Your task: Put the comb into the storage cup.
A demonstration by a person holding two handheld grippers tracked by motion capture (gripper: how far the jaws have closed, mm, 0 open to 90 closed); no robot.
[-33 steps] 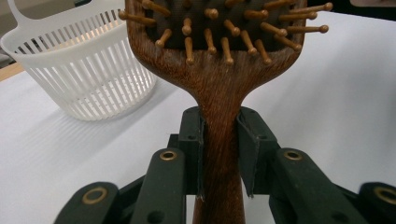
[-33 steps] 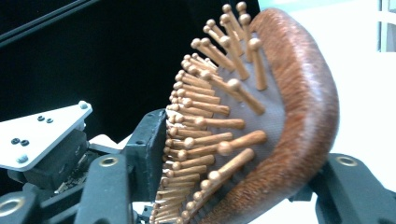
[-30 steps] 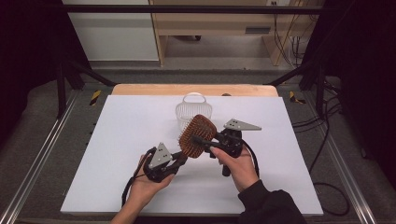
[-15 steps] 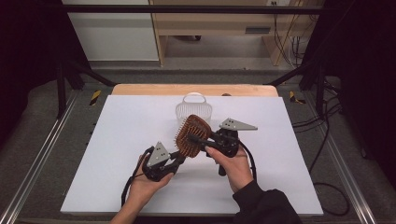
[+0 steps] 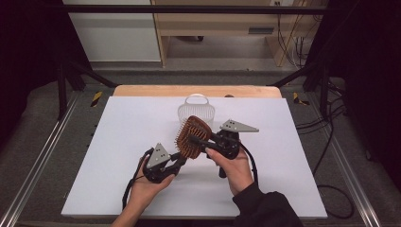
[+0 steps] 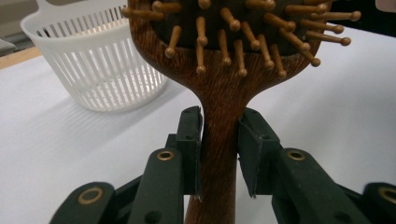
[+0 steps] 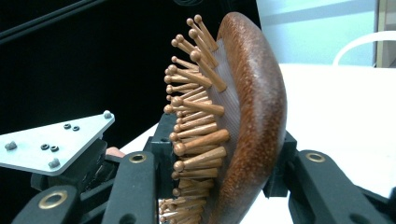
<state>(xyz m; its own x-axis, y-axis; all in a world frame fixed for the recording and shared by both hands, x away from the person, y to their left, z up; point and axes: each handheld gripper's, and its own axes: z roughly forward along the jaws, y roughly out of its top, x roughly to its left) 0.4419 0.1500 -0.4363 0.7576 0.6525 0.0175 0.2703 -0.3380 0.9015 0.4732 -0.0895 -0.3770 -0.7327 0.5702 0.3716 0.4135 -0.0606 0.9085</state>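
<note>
So the wooden hairbrush [image 5: 193, 137] is up off the white table [image 5: 118, 142], held between both grippers near the middle, just in front of the little white basket [image 5: 196, 109]. The left gripper [image 5: 177, 161] has its jaws around the handle [image 6: 219, 154]; the left pad sits against the wood, while on the right there's a thin sliver of gap, so it's a loose hold at best. The right gripper [image 5: 198, 141] is clamped on the brush head, one jaw in among the bristles [image 7: 196, 135] and the other on the rounded back [image 7: 252, 121]; its jaws have just been closing onto it. The bristles face the person's left.
</note>
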